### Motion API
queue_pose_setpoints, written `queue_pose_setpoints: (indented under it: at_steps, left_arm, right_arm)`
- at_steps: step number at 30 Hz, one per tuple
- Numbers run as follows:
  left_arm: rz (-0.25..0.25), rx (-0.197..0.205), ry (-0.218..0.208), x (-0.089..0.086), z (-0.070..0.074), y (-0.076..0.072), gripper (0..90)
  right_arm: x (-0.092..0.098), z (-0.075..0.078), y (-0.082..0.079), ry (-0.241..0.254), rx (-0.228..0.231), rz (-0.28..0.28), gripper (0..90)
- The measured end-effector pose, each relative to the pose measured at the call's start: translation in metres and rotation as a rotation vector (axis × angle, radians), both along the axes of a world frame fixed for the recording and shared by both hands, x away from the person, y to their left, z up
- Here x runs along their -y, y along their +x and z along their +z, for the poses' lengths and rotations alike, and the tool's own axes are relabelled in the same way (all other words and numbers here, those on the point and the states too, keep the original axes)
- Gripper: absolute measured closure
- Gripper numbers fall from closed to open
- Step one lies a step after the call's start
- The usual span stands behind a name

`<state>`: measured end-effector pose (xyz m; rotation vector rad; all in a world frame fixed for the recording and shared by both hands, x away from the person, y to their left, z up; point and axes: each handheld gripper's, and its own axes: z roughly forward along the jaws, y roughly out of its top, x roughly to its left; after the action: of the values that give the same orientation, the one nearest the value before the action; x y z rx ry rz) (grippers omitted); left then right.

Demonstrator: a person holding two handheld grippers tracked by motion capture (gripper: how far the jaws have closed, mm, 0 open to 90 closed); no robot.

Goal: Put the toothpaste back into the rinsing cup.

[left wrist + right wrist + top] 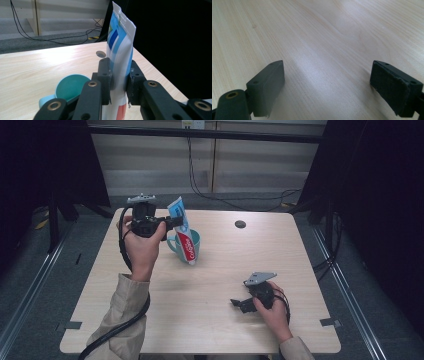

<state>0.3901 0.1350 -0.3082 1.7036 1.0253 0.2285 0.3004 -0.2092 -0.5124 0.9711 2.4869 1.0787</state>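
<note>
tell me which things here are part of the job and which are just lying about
In the job:
toothpaste tube, clamped in the left gripper
teal mug below it

Lying about:
round dark spot on the table
right gripper, open, idle
cables on the floor behind

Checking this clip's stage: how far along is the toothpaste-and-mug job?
Done: the left tongs are shut on the toothpaste tube. In hand: the tube is held upright, its lower end at the teal mug; whether it is going in or out is unclear. Left: letting go. The right tongs are open over the table.
</note>
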Motion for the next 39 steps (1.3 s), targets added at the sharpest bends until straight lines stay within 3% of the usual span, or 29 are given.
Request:
queue_pose_setpoints:
  at_steps: [39]
  left_arm:
    - [0.073,0.001,-0.008,-0.004,0.006,0.034,76.6]
  right_arm:
    - [0.000,0.000,0.000,-0.001,0.001,-0.001,11.8]
